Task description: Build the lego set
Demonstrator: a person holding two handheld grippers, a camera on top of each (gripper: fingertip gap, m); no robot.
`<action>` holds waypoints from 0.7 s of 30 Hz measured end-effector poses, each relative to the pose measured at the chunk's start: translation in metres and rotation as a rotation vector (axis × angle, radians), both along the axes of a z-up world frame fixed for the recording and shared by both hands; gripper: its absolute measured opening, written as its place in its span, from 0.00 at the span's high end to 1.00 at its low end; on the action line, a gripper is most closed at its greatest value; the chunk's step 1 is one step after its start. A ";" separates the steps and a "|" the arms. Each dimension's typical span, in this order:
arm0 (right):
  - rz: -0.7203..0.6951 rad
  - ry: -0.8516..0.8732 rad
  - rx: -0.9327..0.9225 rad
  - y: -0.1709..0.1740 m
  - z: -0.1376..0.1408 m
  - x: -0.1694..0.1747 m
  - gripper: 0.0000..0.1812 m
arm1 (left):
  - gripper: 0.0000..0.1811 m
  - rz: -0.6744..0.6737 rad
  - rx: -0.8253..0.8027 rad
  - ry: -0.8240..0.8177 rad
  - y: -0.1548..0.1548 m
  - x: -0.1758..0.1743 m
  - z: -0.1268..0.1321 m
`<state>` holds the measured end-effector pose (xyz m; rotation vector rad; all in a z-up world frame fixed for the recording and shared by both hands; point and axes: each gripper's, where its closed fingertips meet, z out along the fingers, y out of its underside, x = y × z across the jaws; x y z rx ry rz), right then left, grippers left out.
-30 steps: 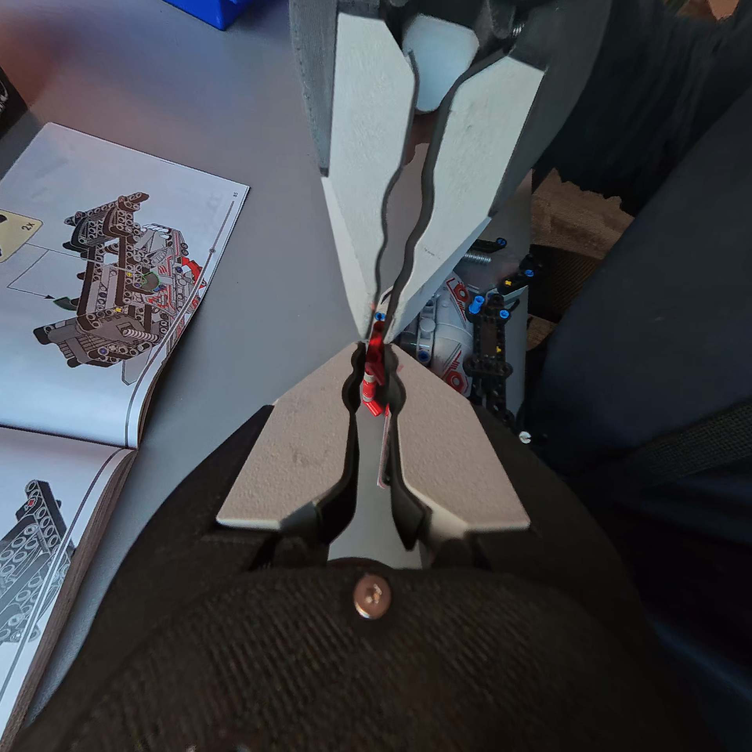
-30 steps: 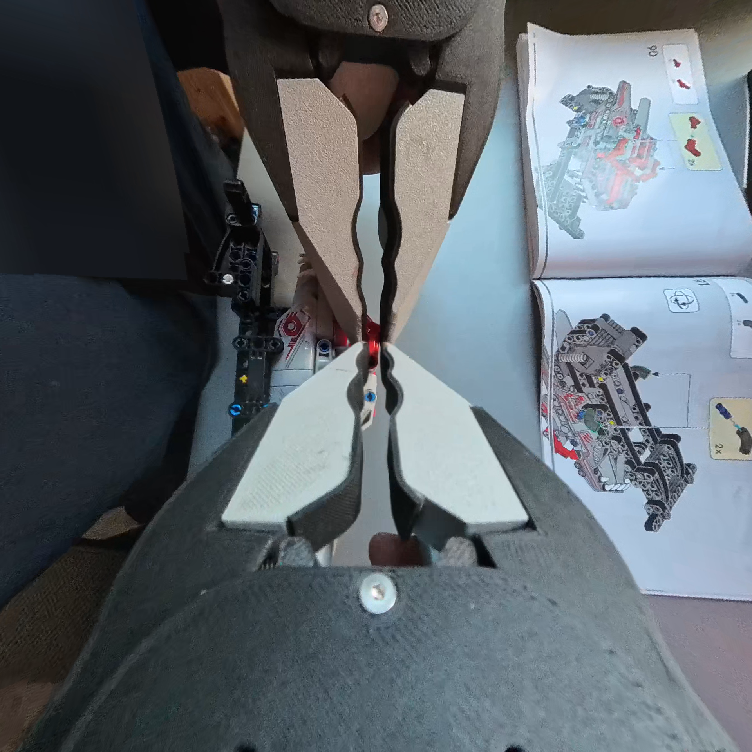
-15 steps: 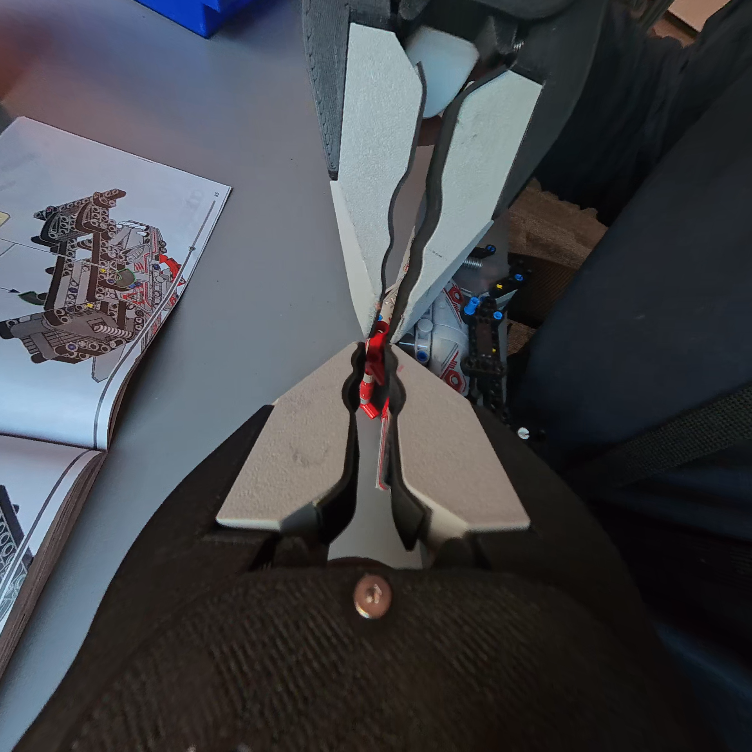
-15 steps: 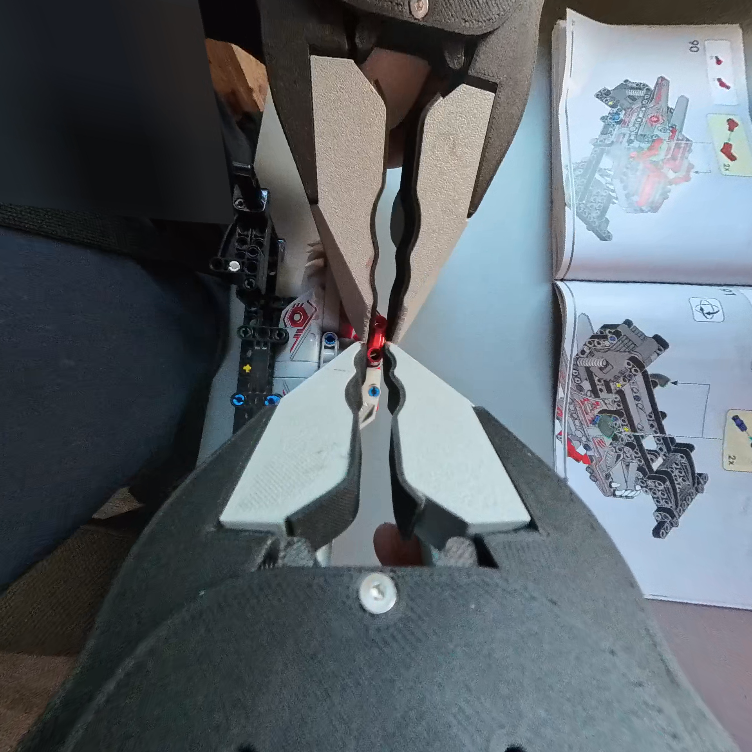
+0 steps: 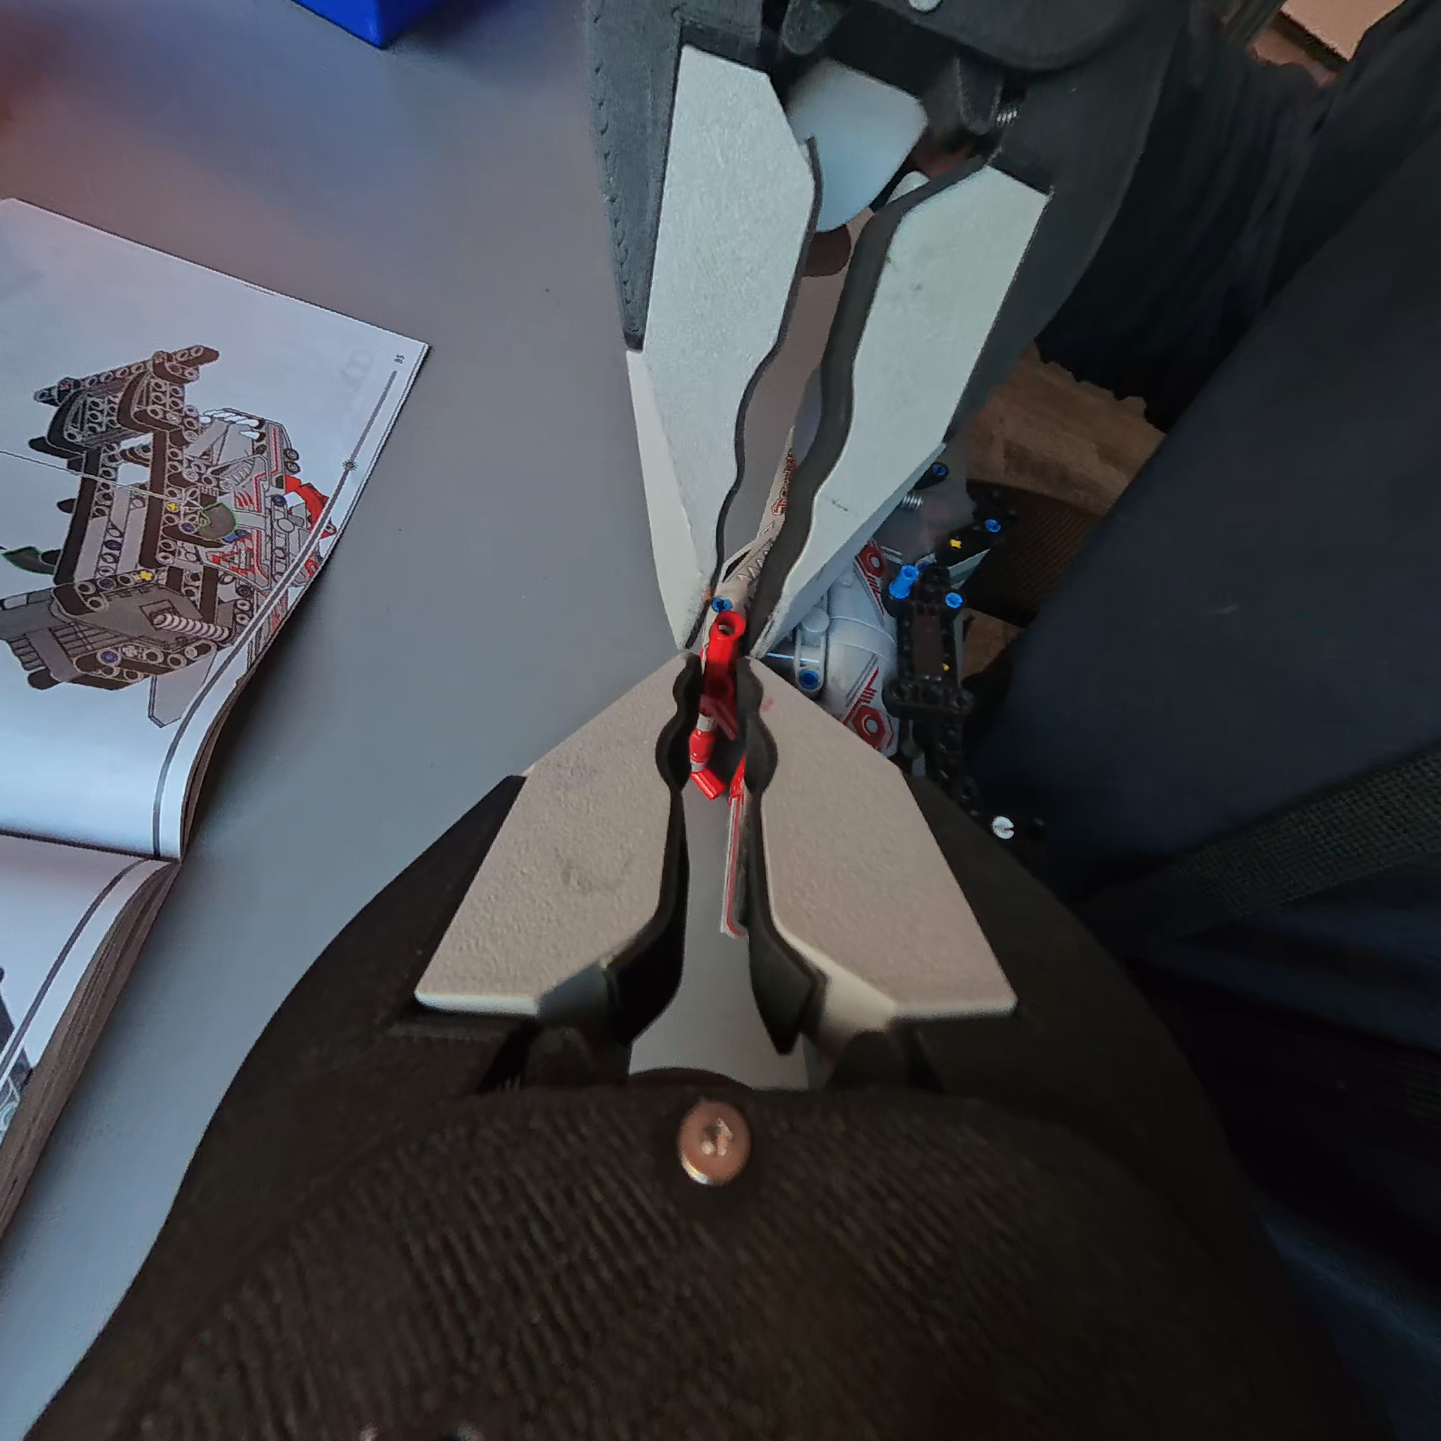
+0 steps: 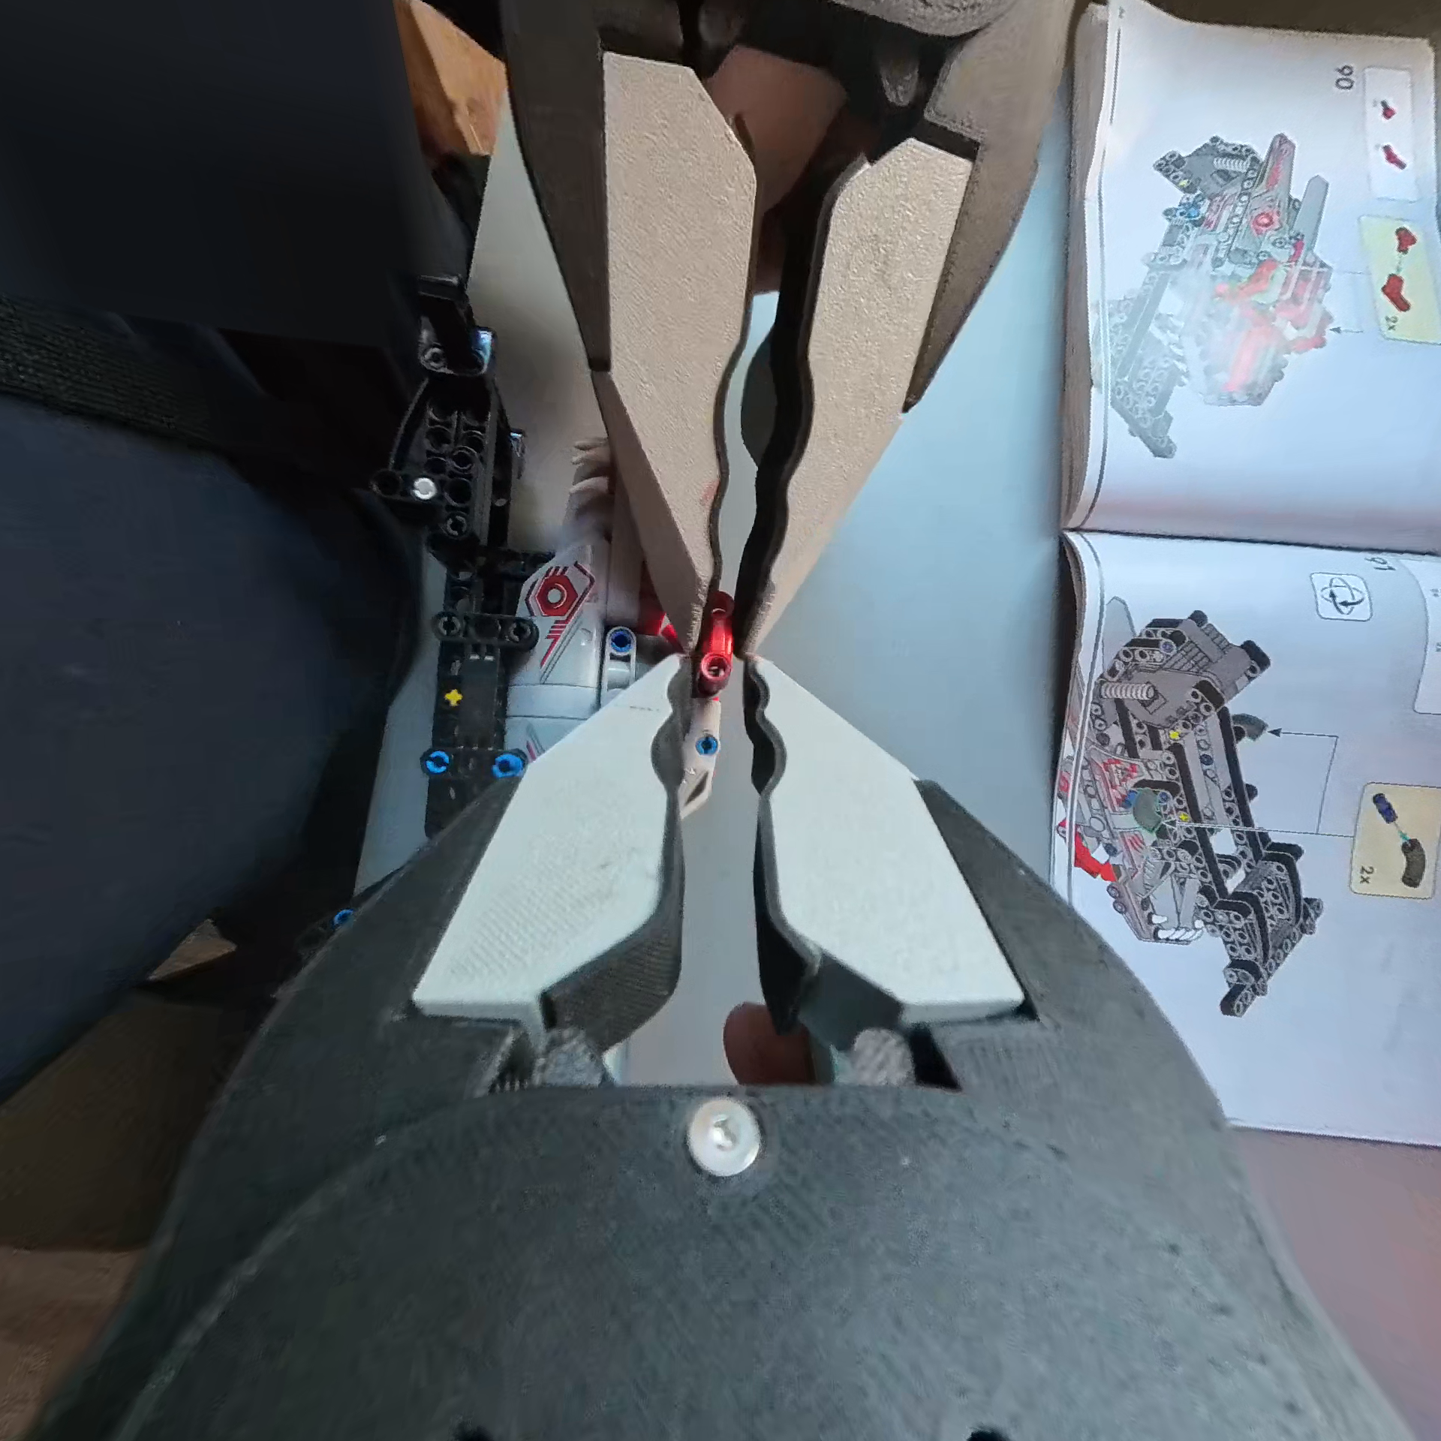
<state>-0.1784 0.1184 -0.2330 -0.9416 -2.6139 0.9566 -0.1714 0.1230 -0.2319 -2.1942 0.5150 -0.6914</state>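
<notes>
Two hand-held grippers met tip to tip above the near edge of a grey table (image 5: pixel 468 234). The left gripper (image 5: pixel 716 686) was clamped on a small red lego piece (image 5: pixel 721 670), a slim connector with a round hole at its far end. The right gripper (image 6: pixel 721 678) was closed on a pale grey panel piece (image 6: pixel 702 760) carrying a blue pin (image 6: pixel 706 745). In the right wrist view the red lego piece (image 6: pixel 713 663) sat right at the grey panel's end, apparently touching it; whether the two were fully seated could not be told.

Judging from the part-built model (image 6: pixel 538 647), the build was well advanced: black beams, white panels with red markings and several blue pins were already joined. It lay at the table edge, just beside the grippers and close to the person's dark clothing (image 6: pixel 156 702). The small sub-assembly between the fingers was probably yet to be attached, and further steps likely remained.

An open instruction booklet (image 6: pixel 1248 702) lay on the table, well apart from the model. A blue box (image 5: pixel 351 15) showed at the far edge in the left wrist view. The fingers of each gripper hid much of the joint from the other's camera, and the model crowded the space beneath.
</notes>
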 end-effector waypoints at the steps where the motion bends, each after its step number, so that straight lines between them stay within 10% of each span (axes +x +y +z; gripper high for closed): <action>1: -0.002 0.006 -0.008 0.000 0.002 0.000 0.94 | 0.97 -0.002 -0.003 0.006 0.000 0.000 0.000; 21: 0.047 -0.009 -0.020 -0.006 0.004 0.001 0.97 | 0.90 0.005 -0.015 -0.074 -0.018 -0.003 0.004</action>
